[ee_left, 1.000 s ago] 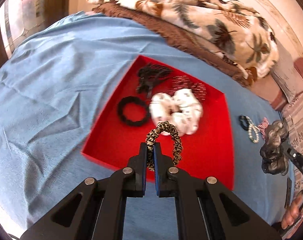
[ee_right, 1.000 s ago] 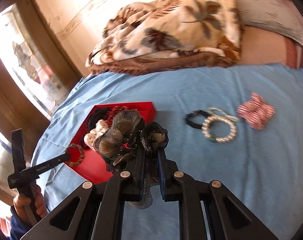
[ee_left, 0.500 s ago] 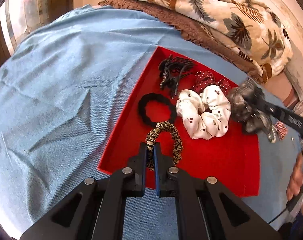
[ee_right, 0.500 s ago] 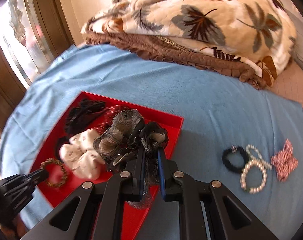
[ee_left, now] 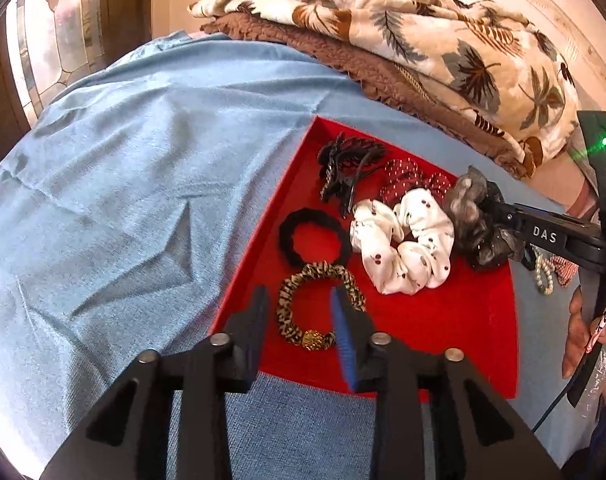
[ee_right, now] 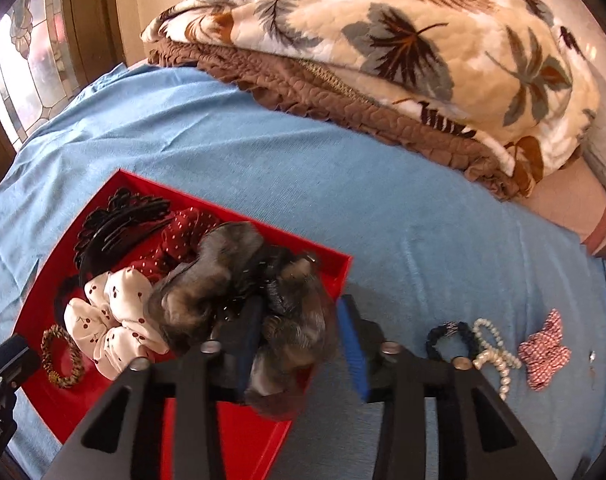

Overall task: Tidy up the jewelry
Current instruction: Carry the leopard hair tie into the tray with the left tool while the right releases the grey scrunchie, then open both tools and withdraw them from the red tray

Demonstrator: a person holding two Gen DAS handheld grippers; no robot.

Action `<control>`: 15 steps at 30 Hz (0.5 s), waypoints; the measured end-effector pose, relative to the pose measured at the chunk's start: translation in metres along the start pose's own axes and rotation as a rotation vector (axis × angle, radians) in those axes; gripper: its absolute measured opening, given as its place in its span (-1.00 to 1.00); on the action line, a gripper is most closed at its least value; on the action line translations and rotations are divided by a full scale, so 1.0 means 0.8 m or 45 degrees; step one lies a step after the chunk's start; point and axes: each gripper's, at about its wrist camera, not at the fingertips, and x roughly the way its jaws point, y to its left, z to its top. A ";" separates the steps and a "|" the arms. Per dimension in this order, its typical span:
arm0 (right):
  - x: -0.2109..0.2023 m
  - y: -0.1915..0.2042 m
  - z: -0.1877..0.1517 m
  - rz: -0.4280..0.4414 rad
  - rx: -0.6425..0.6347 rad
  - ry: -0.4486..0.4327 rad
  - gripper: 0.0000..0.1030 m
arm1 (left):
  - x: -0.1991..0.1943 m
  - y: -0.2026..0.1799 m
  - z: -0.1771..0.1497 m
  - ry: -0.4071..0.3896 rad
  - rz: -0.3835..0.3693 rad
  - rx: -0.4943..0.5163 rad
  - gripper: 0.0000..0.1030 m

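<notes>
A red tray (ee_left: pixel 443 328) (ee_right: pixel 243 440) lies on the blue bedsheet. My left gripper (ee_left: pixel 299 300) is over its near edge with its jaws opening. The leopard-print scrunchie (ee_left: pixel 287 300) lies loose on the tray between them, free of both pads. My right gripper (ee_right: pixel 299 308) (ee_left: pixel 503 216) is over the tray's right side, its jaws opening too. A grey-brown sheer scrunchie (ee_right: pixel 207 292) (ee_left: pixel 471 216) bunches between them against the left finger, clear of the blue right pad. A hand (ee_left: pixel 583 332) holds the right gripper.
The tray also holds a black claw clip (ee_left: pixel 343 168), a red dotted scrunchie (ee_left: pixel 407 180), a white cherry scrunchie (ee_left: pixel 403 240) and a black scrunchie (ee_left: pixel 315 236). A dark scrunchie (ee_right: pixel 449 338), pearl bracelets (ee_right: pixel 495 352) and a gingham bow (ee_right: pixel 543 354) lie on the sheet. A leaf-print blanket (ee_right: pixel 383 48) is piled behind.
Both grippers' jaws have parted. The leopard scrunchie has dropped from the left grip onto the tray. The right gripper swung left from the bare sheet to over the tray, carrying the grey scrunchie.
</notes>
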 end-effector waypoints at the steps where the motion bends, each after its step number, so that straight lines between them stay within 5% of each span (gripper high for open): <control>1: -0.004 -0.002 0.001 -0.005 0.001 -0.007 0.03 | -0.002 0.000 0.000 -0.008 -0.001 0.000 -0.36; 4: -0.015 -0.008 0.002 -0.016 0.018 -0.026 0.29 | -0.004 -0.001 0.001 -0.020 0.001 0.003 -0.27; 15: -0.054 -0.033 -0.025 -0.004 0.091 -0.057 0.31 | -0.018 -0.002 -0.005 -0.071 0.031 0.019 -0.19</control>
